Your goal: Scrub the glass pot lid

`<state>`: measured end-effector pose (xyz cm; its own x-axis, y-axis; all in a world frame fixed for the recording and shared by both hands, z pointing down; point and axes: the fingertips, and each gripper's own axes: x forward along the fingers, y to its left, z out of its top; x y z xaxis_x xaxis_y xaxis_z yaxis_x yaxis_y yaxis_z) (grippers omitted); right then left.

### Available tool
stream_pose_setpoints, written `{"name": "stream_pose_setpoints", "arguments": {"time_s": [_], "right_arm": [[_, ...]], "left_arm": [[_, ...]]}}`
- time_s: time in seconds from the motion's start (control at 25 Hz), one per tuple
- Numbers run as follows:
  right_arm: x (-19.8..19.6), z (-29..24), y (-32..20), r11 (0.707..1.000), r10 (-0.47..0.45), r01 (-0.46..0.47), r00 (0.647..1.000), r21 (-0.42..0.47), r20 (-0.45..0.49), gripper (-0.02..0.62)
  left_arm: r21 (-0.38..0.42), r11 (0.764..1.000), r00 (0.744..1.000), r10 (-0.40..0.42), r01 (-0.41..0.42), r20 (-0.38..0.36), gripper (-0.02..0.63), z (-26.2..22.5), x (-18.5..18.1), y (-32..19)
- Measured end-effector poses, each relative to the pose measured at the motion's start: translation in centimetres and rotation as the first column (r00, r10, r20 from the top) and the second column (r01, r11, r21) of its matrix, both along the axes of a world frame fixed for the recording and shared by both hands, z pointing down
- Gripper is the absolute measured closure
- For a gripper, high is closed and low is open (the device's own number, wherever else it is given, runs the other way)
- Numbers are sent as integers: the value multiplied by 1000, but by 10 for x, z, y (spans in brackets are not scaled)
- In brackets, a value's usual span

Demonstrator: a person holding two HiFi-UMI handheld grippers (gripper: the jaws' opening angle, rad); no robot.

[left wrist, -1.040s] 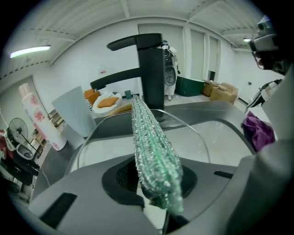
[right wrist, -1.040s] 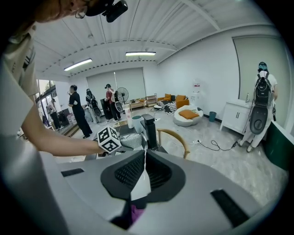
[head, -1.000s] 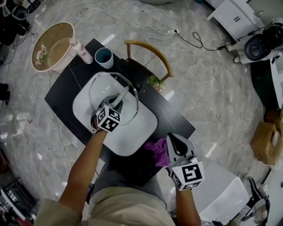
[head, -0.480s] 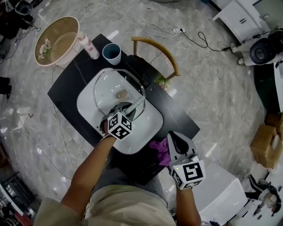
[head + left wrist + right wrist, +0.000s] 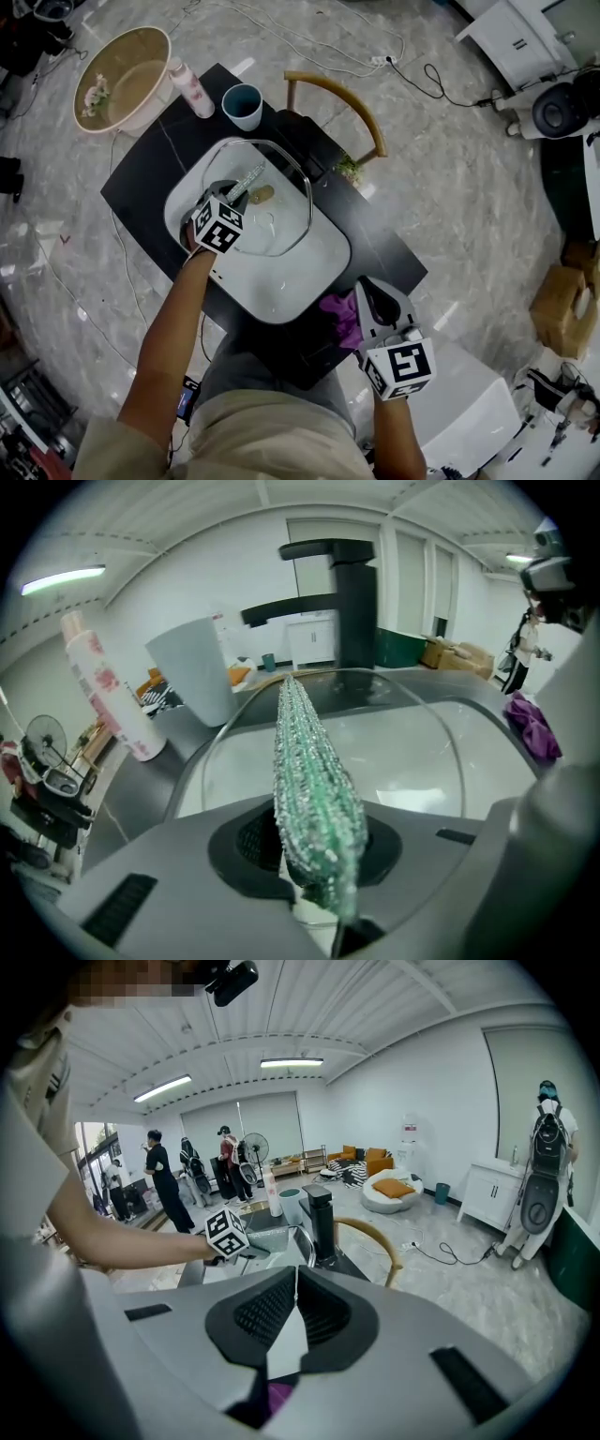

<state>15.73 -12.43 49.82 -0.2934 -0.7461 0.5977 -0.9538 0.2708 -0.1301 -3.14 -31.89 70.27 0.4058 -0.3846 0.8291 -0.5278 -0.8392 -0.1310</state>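
Lid: the glass pot lid (image 5: 281, 220) lies flat in the white sink (image 5: 291, 281) with its knob (image 5: 263, 194) up. We judge the basin takes the pressure, so one tool is enough for scrubbing.
Left gripper: we hold the left gripper (image 5: 232, 201) over the lid's left part, angled toward the knob.
Left jaws: they pinch the near end of a glittery green scrubbing cloth (image 5: 314, 789). The rest of the cloth runs forward along the glass toward the black faucet (image 5: 342, 592), probably so that it, and not the gripper, bears on the lid.
Right gripper: the right gripper (image 5: 367, 292) waits off to the side above the black tabletop (image 5: 375, 248), well apart from the lid and out of the scrubbing path.
Right jaws: the pads are pressed together with nothing between them. A purple cloth (image 5: 337, 314) lies just beneath.
Change from half a second ago: the left gripper has moved from the lid's near rim up to its left side, and the cloth's tip now lies by the knob rather than at the near-right rim. The right gripper has stayed put.
Stage: we judge the scrubbing strokes to be under way.
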Motion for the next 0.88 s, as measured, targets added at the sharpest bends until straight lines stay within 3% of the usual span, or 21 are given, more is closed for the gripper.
{"name": "stream_pose_setpoints", "arguments": {"time_s": [0.28, 0.6, 0.88], "right_arm": [[-5, 5, -2, 1000, -11, 11, 1000, -10, 7, 571], [-5, 9, -4, 1000, -13, 13, 1000, -15, 12, 571], [-3, 11, -6, 1000, -5, 5, 1000, -17, 18, 571]], "left_arm": [[14, 995, 995, -95, 95, 35, 520, 1, -43, -36], [12, 994, 994, -107, 107, 27, 520, 2, -40, -35], [7, 998, 997, -68, 68, 28, 520, 3, -25, -23]]}}
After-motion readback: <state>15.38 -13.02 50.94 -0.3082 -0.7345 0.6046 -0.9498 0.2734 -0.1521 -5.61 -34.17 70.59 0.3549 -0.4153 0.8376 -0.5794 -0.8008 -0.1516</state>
